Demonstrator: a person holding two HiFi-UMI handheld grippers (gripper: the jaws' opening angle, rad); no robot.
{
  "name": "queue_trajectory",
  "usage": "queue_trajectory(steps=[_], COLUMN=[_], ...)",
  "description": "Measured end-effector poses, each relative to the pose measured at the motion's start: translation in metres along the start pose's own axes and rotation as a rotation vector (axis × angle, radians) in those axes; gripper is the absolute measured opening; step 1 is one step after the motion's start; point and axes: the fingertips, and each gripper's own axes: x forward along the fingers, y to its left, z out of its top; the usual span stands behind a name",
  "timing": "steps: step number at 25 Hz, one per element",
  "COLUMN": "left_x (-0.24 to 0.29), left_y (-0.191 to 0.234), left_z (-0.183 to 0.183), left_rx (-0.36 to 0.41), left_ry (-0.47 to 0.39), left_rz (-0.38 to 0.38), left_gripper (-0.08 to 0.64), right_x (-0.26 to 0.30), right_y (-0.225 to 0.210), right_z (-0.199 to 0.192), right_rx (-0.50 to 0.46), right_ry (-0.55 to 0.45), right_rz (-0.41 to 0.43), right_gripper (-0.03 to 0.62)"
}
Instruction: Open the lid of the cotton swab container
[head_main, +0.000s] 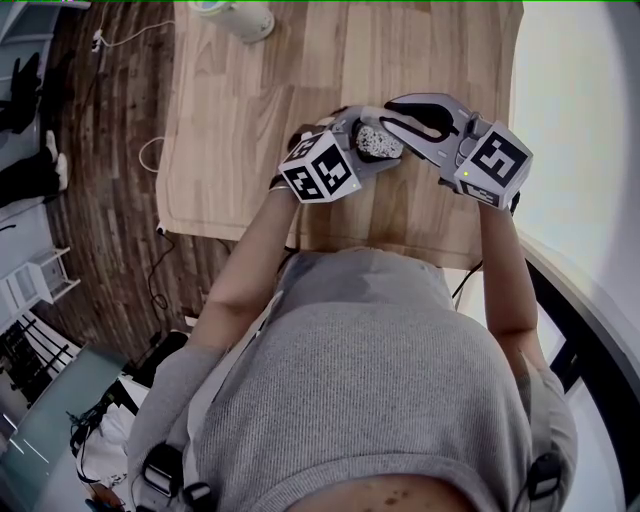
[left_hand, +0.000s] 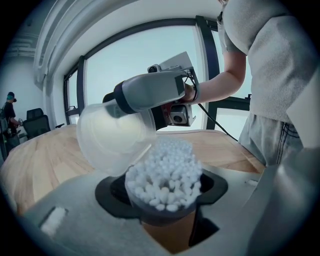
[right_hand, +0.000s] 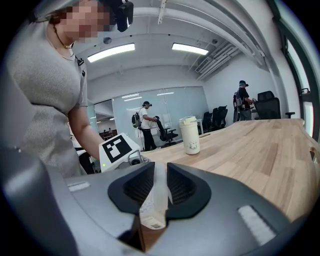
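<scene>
Between left jaws, container (left_hand: 162, 182); in right, lid (left_hand: 112, 135)

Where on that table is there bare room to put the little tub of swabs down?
The wooden table is bare between the white flask and the grippers, and along its left side. It is crowded only near the person, where the left gripper holds the cotton swab container and the right gripper pinches its lid.

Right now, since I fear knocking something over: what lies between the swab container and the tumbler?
Only bare wooden table; the head view shows nothing between the swab container and the tumbler.
</scene>
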Motion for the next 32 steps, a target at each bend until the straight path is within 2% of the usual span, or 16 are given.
queue_trajectory(steps=[3,9,16,19,24,26,32], left_x=[0.000,0.000,-0.009,-0.011,-0.012,-0.012,-0.011], left_y=[0.001,0.000,0.004,0.004,0.002,0.001,-0.004], left_z=[-0.003,-0.014,-0.020,-0.021,-0.021,-0.021,-0.023], left_rx=[-0.006,0.005,-0.037,-0.046,-0.051,-0.051,-0.052], left_ry=[0.010,0.090,0.105,0.102,0.102,0.104,0.116], left_rz=[0.006,0.011,0.045,0.053,0.047,0.041,0.038], left_gripper=[0.290,0.318,0.333,0.333,0.333,0.333,0.332], right_x=[0.003,0.004,-0.002,-0.003,-0.006,-0.007,-0.005], right_y=[-0.001,0.000,-0.009,-0.014,-0.027,-0.031,-0.037], right_z=[-0.002,-0.005,-0.009,-0.012,-0.017,-0.020,-0.035], right_rx=[0.011,-0.003,0.015,0.051,0.224,0.263,0.227], right_ry=[-0.002,-0.020,-0.062,-0.077,-0.127,-0.127,-0.069], right_rz=[-0.004,-0.008,-0.037,-0.055,-0.084,-0.093,-0.153], right_gripper=[0.077,0.075,0.077,0.078,0.077,0.075,0.066])
